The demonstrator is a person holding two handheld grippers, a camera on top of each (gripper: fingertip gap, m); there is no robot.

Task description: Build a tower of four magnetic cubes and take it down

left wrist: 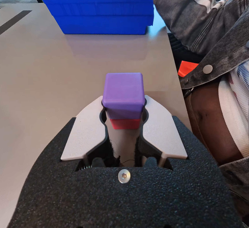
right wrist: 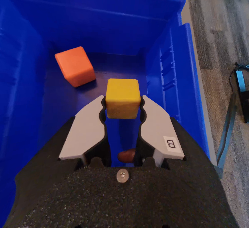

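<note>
Purple cube (left wrist: 123,93) clamped between left fingers (left wrist: 94,108), atop red cube (left wrist: 124,124); right fingers (right wrist: 149,107) hold yellow cube (right wrist: 122,97).

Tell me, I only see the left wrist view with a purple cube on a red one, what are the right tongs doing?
Observer: The right tongs grip a yellow cube above the floor of the blue bin.
Operator: Anything else in that bin?
Observer: An orange cube lies on the bin floor, left of the yellow one and turned askew.
Operator: Do both pads touch the yellow cube?
Observer: Yes, both dark pads press its sides.
</note>
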